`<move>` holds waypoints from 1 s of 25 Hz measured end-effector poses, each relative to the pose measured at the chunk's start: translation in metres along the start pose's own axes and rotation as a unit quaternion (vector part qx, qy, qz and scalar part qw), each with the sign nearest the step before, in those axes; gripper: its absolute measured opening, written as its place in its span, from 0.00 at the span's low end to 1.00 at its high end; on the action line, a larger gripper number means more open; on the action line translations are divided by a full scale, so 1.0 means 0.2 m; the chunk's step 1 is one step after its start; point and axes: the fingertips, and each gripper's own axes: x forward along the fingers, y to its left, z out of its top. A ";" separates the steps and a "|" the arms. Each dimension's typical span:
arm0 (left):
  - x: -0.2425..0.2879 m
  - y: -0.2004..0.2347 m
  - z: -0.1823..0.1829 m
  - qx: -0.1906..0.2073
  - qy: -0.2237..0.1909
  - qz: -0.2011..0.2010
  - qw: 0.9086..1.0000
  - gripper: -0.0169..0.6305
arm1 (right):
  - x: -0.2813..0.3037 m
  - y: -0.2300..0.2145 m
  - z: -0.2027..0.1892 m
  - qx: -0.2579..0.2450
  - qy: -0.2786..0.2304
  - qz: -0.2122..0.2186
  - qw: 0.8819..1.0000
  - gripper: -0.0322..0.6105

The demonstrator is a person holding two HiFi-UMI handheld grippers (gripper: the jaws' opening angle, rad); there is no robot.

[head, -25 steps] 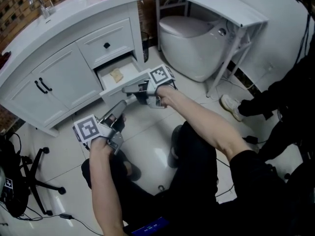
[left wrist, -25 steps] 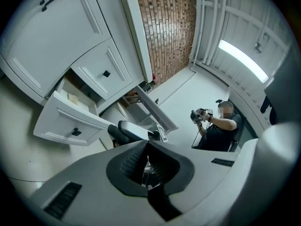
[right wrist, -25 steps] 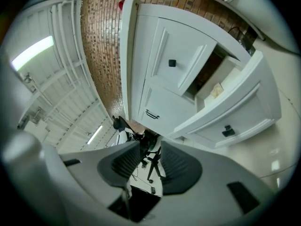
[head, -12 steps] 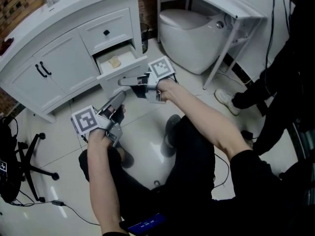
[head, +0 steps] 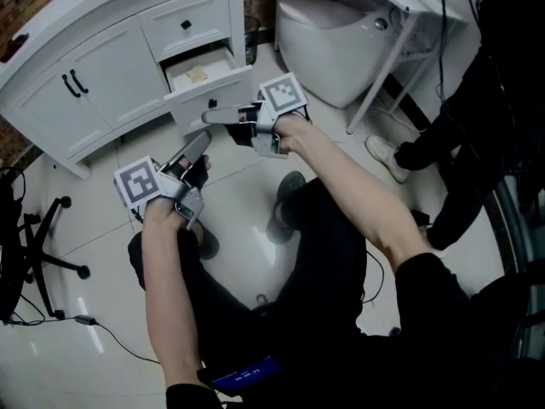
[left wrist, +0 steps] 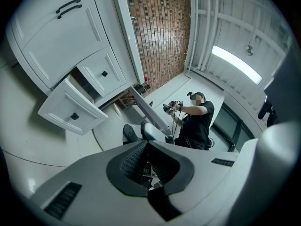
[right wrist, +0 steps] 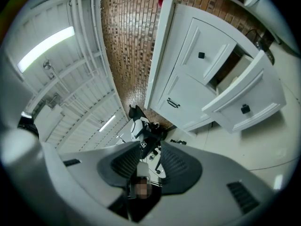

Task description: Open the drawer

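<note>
The white vanity's lower drawer [head: 207,95] stands pulled out, with a small tan object [head: 197,73] lying inside it. The upper drawer [head: 185,25] above it is closed. My right gripper [head: 211,116] hovers just in front of the open drawer's face, apart from it, jaws shut on nothing. My left gripper [head: 199,141] is lower and nearer to me, also shut and empty. The left gripper view has the open drawer [left wrist: 70,109] off to the left of the left gripper [left wrist: 146,149]. In the right gripper view the drawer [right wrist: 247,100] sits right of the right gripper [right wrist: 151,149].
Cabinet doors with black handles [head: 75,82] are left of the drawers. A toilet [head: 328,37] and a white side table [head: 400,11] stand at the right. Another person in black [head: 477,100] is at the far right. An office chair base [head: 38,245] is on the tiled floor at the left.
Both grippers have drawn back from the vanity toward me. The right one was at the drawer's face and is now off it. The drawer stays open.
</note>
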 end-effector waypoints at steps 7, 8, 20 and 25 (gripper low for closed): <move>-0.02 0.01 -0.01 -0.022 -0.004 0.022 1.000 0.01 | 0.01 0.05 -0.02 0.013 0.012 0.011 1.000 0.29; -0.03 0.02 -0.01 -0.030 -0.004 0.031 0.999 0.01 | 0.01 0.05 -0.02 0.016 0.011 0.010 1.000 0.29; -0.01 0.02 0.02 -0.048 -0.015 0.013 0.999 0.01 | -0.01 0.02 0.00 0.002 0.014 0.010 1.000 0.29; 0.01 -0.02 0.04 -0.035 -0.018 -0.008 0.999 0.01 | 0.01 0.03 0.00 -0.007 0.021 0.014 1.000 0.29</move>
